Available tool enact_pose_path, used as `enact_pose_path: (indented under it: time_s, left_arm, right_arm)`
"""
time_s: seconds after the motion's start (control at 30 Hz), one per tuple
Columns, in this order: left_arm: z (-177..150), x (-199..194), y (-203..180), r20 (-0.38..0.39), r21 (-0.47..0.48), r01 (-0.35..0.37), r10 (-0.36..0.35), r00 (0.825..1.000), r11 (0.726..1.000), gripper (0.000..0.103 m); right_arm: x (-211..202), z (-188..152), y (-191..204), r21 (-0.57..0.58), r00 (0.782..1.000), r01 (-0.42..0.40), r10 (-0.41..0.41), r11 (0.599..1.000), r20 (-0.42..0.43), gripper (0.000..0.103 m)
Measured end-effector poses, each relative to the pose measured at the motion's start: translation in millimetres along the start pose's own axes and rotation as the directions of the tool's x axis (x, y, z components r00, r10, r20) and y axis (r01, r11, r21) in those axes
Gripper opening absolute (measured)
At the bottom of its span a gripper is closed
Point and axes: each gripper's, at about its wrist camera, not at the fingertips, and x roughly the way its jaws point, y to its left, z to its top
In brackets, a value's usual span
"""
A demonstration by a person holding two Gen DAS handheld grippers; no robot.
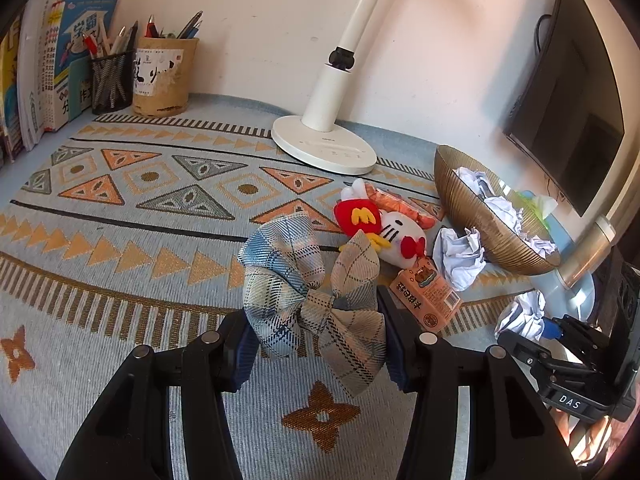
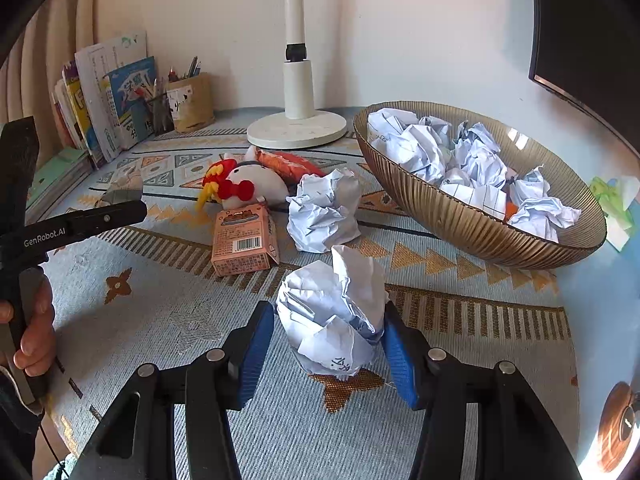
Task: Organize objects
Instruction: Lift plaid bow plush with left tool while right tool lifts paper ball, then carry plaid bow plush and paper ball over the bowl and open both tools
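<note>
My left gripper (image 1: 316, 344) is shut on a plaid fabric bow (image 1: 312, 300) and holds it over the patterned mat. My right gripper (image 2: 328, 356) is shut on a crumpled paper ball (image 2: 336, 312) just above the mat. The right gripper also shows in the left wrist view (image 1: 536, 340) with that paper ball (image 1: 520, 316). A gold ribbed bowl (image 2: 452, 216) holds several crumpled papers (image 2: 440, 148). Another loose paper ball (image 2: 324, 212) lies beside the bowl. A Hello Kitty plush (image 2: 248, 184) and an orange carton (image 2: 244, 240) lie near it.
A white lamp base (image 2: 298, 130) stands at the back. Books (image 1: 48, 72) and two pen holders (image 1: 160, 76) line the back left. A dark monitor (image 1: 572, 120) stands at the right. The left gripper's handle (image 2: 60, 232) is at the left edge.
</note>
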Motion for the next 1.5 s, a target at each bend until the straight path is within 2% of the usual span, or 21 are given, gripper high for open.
enact_pose_path:
  time_s: [0.97,1.17,1.27,1.33,1.43,1.5]
  left_arm:
    - [-0.8,2.2,0.3,-0.002,0.000,-0.012,0.012,1.000,1.000,0.050]
    - [-0.2,-3.2,-4.8,0.017,0.022,-0.015,0.015,1.000,1.000,0.049]
    - [5.8,-9.6,-20.4,0.010,0.059,0.019,-0.020,1.000,0.998,0.049]
    - [17.8,-19.9,-41.8,0.029,0.108,0.054,-0.058,0.998,0.993,0.049]
    - [44.3,-34.3,-86.4,0.068,0.209,0.117,-0.134,0.989,0.971,0.049]
    - [63.5,-34.8,-120.8,0.075,0.272,0.171,-0.198,0.977,0.947,0.049]
  right_arm:
    - [-5.8,-0.4,-0.1,0.004,0.999,0.003,-0.003,1.000,0.037,0.052]
    - [-16.4,-1.1,-4.5,0.023,0.996,0.002,-0.004,1.000,0.084,0.052]
    - [-32.1,-0.3,-15.1,0.060,0.990,-0.069,0.061,0.996,0.126,0.051]
    - [-53.5,3.3,-29.2,0.091,0.983,-0.085,0.068,0.992,0.173,0.051]
    - [-102.2,15.8,-59.2,0.144,0.954,-0.018,-0.026,0.989,0.298,0.051]
    - [-127.5,27.6,-84.1,0.211,0.931,0.027,-0.102,0.977,0.350,0.051]
